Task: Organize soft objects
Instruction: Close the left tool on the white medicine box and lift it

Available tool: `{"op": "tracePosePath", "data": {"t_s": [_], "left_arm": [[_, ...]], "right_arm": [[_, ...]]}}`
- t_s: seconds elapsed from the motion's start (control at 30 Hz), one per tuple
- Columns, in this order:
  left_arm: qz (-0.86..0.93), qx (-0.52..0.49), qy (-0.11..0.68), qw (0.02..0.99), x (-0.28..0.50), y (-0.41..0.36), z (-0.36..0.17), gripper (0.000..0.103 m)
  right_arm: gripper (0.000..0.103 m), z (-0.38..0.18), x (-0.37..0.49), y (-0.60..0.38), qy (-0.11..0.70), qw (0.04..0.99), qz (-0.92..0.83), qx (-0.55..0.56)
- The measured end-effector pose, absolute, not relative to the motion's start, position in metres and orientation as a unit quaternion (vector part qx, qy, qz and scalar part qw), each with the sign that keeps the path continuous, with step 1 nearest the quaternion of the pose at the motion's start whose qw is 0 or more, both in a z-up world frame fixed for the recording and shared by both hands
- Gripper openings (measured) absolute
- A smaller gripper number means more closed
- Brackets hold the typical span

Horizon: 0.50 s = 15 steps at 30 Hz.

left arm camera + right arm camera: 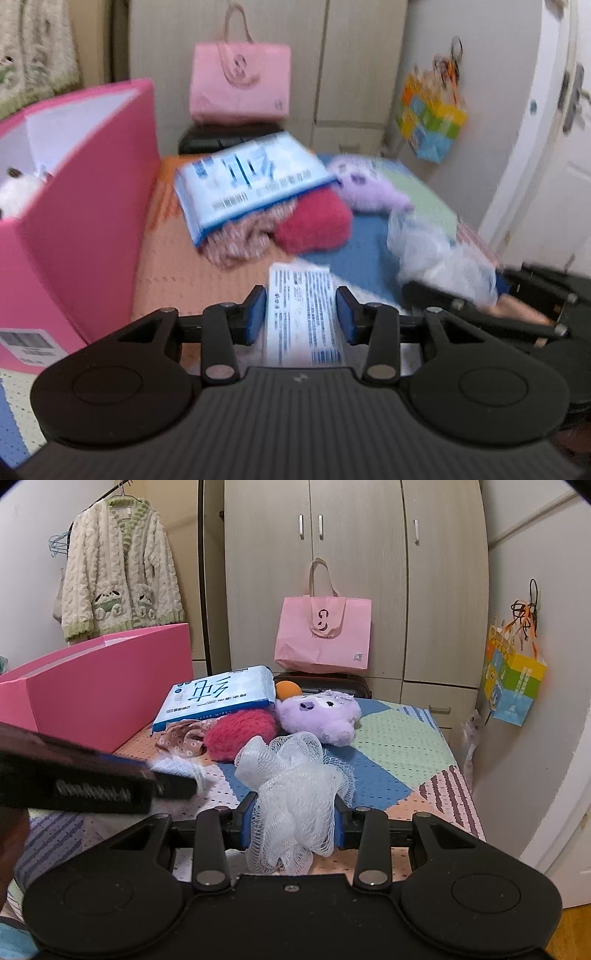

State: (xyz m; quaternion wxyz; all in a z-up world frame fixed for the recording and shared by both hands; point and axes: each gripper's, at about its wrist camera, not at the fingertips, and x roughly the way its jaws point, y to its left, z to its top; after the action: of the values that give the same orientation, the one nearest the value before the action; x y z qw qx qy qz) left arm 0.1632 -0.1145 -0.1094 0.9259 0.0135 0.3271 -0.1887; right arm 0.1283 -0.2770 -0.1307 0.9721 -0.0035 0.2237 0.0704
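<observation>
Two soft items: white netted bath pouf (295, 797), printed tissue pack (303, 317).

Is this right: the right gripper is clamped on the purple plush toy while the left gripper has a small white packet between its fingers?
Not quite. The right gripper is clamped on the white mesh bath pouf, as the right wrist view shows; the purple plush toy lies on the mat. The left gripper does have the small white packet.
</observation>
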Motion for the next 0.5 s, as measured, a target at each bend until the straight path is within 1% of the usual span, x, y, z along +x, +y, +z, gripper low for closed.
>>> {"op": "tracePosePath", "data": {"t_s": [0.07,0.2,0.27,0.37,0.4,0.43,0.47,0.5], "left_arm": [[-0.192,0.022,0.330,0.924,0.163,-0.115,-0.111,0.042],[-0.197,0.038,0.337,0.920,0.158,-0.117,-0.110,0.057],[-0.202,0.052,0.338,0.918,0.155,-0.118,-0.110,0.060],[-0.198,0.066,0.329,0.921,0.151,-0.120,-0.113,0.060],[-0.195,0.069,0.323,0.923,0.149,-0.121,-0.114,0.059],[-0.192,0.070,0.319,0.925,0.149,-0.122,-0.115,0.054],[-0.189,0.073,0.314,0.927,0.148,-0.122,-0.116,0.039],[-0.191,0.077,0.311,0.928,0.148,-0.123,-0.115,0.039]], "right_arm": [[0.043,-0.131,0.127,-0.277,0.224,0.972,0.068,-0.003],[0.044,-0.131,0.127,-0.279,0.223,0.973,0.063,0.000],[0.044,-0.131,0.127,-0.282,0.224,0.973,0.062,0.002],[0.044,-0.132,0.126,-0.285,0.225,0.972,0.064,0.008],[0.044,-0.132,0.126,-0.286,0.225,0.972,0.063,0.008],[0.044,-0.132,0.126,-0.286,0.225,0.972,0.062,0.008],[0.044,-0.133,0.125,-0.287,0.225,0.972,0.061,0.009],[0.044,-0.133,0.125,-0.288,0.225,0.972,0.061,0.010]]}}
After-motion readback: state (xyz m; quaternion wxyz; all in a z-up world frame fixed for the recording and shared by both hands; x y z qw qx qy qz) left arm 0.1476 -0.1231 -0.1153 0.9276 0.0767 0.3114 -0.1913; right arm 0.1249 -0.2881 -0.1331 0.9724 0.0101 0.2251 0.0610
